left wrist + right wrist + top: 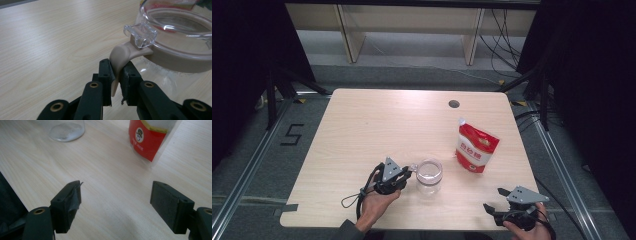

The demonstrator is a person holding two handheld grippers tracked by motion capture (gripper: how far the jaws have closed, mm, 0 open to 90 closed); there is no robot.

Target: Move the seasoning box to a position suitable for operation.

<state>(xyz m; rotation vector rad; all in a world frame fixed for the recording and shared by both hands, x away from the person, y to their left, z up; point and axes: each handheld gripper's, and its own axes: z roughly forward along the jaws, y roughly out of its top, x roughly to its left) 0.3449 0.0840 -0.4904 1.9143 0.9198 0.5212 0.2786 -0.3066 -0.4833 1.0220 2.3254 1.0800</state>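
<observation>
On the pale wooden table (pixel 362 130), the left gripper (pixel 117 75) is pinching the clear jar (pixel 429 176) by its stiff beige tab (pixel 120 53); likely light, slippery, breakable. The right gripper (pixel 116 202) is hovering, jaws spread.

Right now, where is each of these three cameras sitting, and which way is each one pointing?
High view: fixed above the near edge, looking forward and down on the table; forearms, both hands, left gripper and right gripper show.
Left gripper view: rides the left gripper, looking along its jaws, shut on the beige tab of the clear jar.
Right gripper view: rides the right gripper, open, facing the red pouch.
Shared: jar and pouch appear from above too.
</observation>
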